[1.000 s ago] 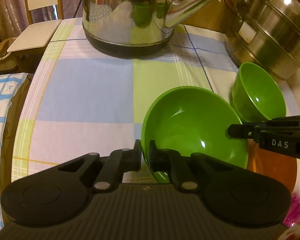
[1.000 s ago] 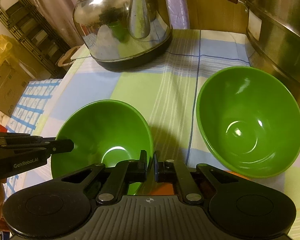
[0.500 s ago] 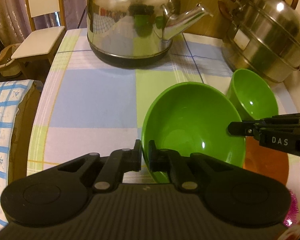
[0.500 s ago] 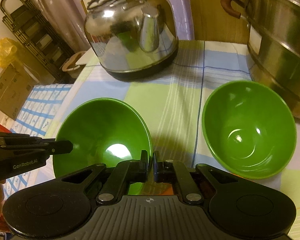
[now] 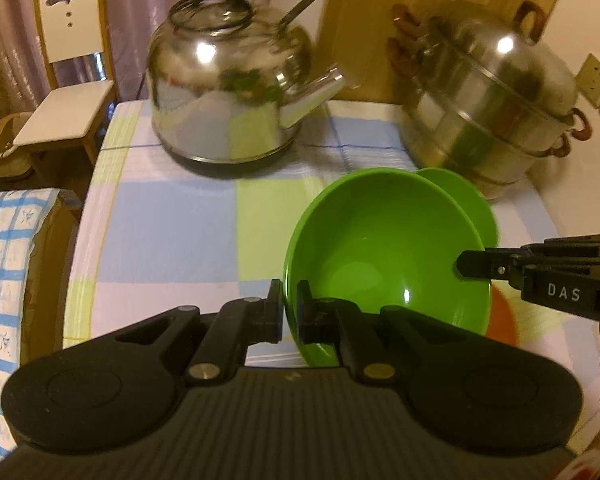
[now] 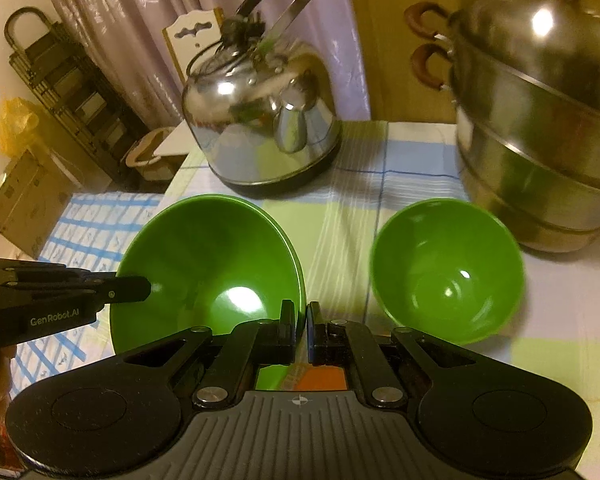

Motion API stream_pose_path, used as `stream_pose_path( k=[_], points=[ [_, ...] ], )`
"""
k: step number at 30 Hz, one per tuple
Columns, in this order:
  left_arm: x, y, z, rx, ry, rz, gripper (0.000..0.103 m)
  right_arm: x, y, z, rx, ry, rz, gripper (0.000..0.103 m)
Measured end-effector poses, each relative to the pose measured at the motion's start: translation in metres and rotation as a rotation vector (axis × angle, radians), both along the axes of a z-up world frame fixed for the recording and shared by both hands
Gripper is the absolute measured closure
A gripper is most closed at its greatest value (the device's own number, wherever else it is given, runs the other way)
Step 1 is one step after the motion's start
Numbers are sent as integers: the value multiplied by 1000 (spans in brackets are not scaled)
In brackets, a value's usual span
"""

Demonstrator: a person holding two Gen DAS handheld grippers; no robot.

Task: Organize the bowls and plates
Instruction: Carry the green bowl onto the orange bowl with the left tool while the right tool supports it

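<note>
Now we hold the large bowl (image 5: 384, 256) higher, left gripper (image 5: 290, 312) and right gripper (image 6: 304, 330) both clamped on its rim; the small bowl (image 6: 446, 276) sits farther below.

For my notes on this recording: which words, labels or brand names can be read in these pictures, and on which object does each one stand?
"DAS": on the side of the right gripper, seen from the left wrist.
"GenRobot.AI": on the side of the left gripper, seen from the right wrist.
No other text is readable.
</note>
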State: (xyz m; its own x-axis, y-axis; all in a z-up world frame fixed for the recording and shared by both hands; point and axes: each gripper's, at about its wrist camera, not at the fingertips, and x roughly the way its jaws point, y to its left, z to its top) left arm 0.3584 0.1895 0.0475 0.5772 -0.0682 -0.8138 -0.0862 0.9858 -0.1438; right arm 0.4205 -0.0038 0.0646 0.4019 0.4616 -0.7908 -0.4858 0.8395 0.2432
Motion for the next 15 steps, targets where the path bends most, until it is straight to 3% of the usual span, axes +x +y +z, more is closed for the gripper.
stream_pose_path(
  k=[9,15],
  points=[
    [-1,-50,23,-14,-11,-80,98,-13,-47,32,-15,-10,-59,98],
    [-2,-74,21,-21,8,-117,98,-17,-72,35,-19,8,-92,98]
  ],
)
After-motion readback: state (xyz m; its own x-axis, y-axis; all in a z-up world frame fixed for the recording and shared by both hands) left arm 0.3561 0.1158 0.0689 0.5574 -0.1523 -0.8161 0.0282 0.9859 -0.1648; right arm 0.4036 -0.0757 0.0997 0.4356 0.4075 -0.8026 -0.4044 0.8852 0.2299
